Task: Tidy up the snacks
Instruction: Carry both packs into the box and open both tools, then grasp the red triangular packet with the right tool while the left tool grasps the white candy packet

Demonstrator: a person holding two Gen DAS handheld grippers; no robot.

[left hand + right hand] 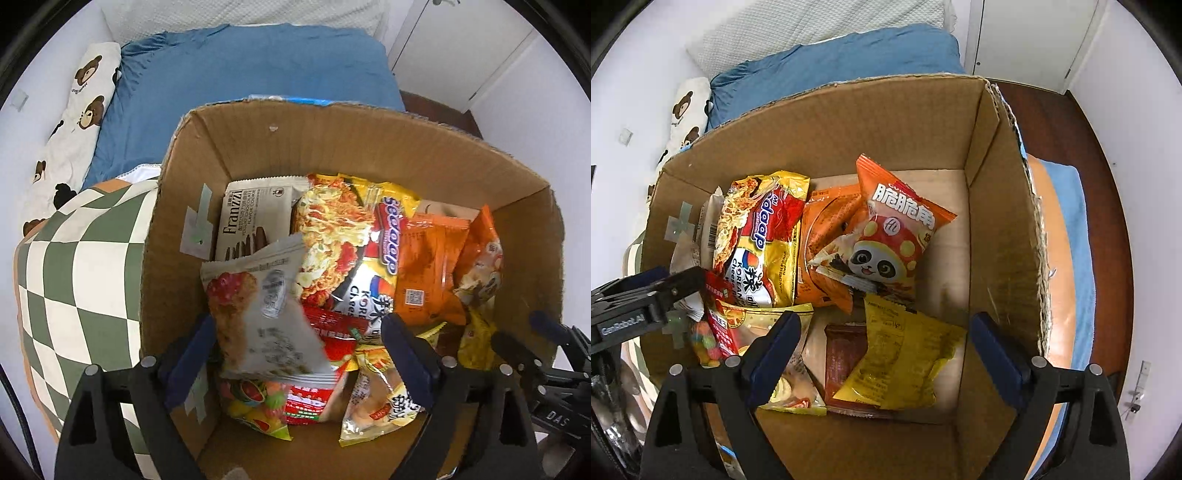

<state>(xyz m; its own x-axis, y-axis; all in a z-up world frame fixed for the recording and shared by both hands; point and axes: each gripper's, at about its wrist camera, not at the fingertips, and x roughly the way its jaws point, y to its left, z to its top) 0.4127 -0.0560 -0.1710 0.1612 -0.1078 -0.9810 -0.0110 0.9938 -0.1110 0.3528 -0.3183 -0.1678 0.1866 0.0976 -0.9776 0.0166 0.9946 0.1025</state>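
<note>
A bed (258, 74) is seen behind and beneath everything, covered by a blue sheet across the upper centre of the left wrist view. At the upper left, a white pillow with brown bears (79, 110) is laid along its edge, and a pale textured pillow (240, 13) at the top. At the left, a green-and-white checkered blanket (81, 280) is spread. An open cardboard box (332, 140) is set on the bed, against the blanket.

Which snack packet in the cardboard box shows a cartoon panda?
The orange packet with white Chinese characters, leaning on the other orange packet; no other wrapper shows a panda.
</note>
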